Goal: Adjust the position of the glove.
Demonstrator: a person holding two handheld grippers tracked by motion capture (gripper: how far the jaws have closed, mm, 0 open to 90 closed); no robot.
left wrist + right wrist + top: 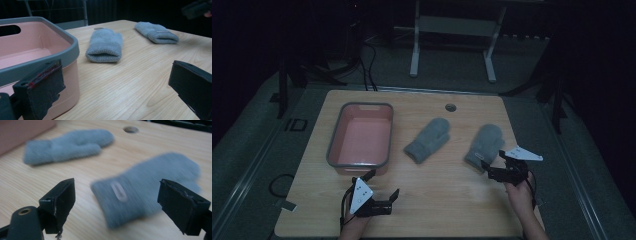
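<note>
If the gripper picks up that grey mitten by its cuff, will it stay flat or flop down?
It will probably flop: the mitten looks like soft fuzzy knit lying limp on the table. It seems light and unlikely to slip from the right gripper, whose open jaws sit beside the cuff.

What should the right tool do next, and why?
Probably ease forward and down, then close on the cuff of the near mitten. The right tool is open with that cuff just ahead between its jaws, not yet gripped, and the pink bin waits.

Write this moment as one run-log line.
right gripper: open, at right mitten cuff | left gripper: open, idle near pink bin | left mitten: untouched
</note>
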